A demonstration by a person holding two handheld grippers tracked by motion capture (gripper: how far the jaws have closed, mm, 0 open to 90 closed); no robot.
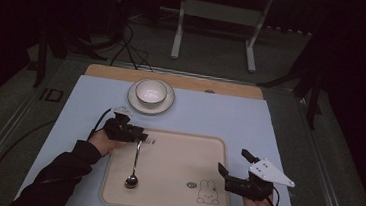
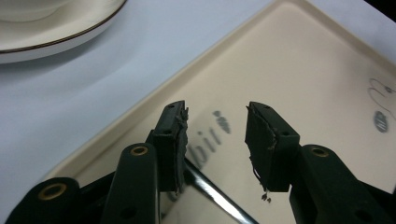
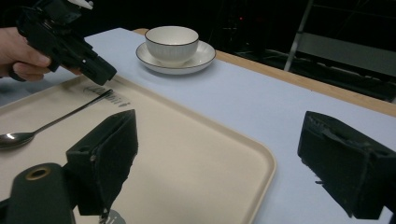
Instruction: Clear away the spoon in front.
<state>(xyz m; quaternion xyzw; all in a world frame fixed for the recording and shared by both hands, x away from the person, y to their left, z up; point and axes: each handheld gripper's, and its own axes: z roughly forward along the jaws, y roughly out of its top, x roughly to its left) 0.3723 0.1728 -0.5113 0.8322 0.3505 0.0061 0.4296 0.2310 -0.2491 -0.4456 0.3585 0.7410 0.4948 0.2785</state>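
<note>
1. Right gripper (image 1: 234, 163): nearest the person, at the tray's right edge, jaws spread wide, nothing between them. One jaw sits over the tray, the other over the blue mat (image 1: 230, 114).
2. Cream tray (image 1: 172, 202): lies flat on the mat, rabbit drawing (image 1: 208, 192) in its near right corner.
3. Spoon (image 1: 135, 165): lies on the tray's left half, bowl toward the person, handle pointing away toward the left gripper.
4. Left gripper (image 1: 140, 136): at the tray's far left corner, over the spoon's handle end. Jaws (image 2: 215, 140) parted with a narrow gap; the handle passes beside one jaw, not clamped.
5. Bowl (image 1: 151, 91) sits on a saucer (image 1: 132, 98), beyond the tray on the mat, well apart from both grippers.
</note>
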